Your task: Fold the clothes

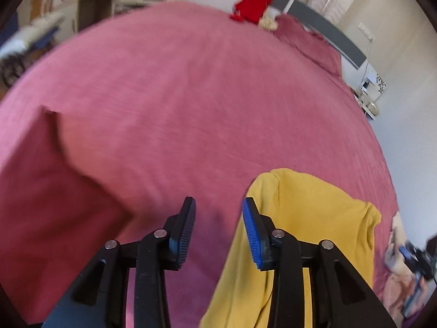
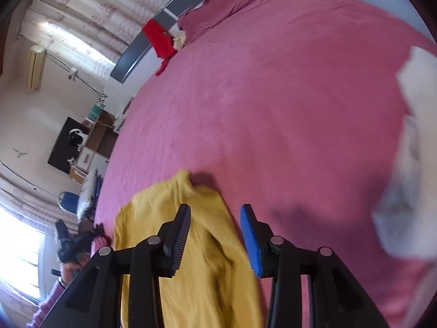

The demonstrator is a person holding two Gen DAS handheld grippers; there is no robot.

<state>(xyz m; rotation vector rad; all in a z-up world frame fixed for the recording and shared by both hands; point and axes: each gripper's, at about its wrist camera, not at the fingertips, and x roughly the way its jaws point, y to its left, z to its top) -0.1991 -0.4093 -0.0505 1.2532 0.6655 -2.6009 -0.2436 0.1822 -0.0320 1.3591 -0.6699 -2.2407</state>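
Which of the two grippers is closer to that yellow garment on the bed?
Right, I'd say. The right gripper hovers open directly over the yellow garment. The left gripper, also open, hangs over the pink bedspread beside the garment's edge.

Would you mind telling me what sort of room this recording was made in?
Most likely a bedroom: a wide bed with a pink cover, a pillow against the dark headboard, and curtains.

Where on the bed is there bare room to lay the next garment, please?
The widest free patch is the pink bedspread between the yellow garment at the near edge and the red cloth at the headboard. The near edge is crowded; a blurred white cloth takes the right side.
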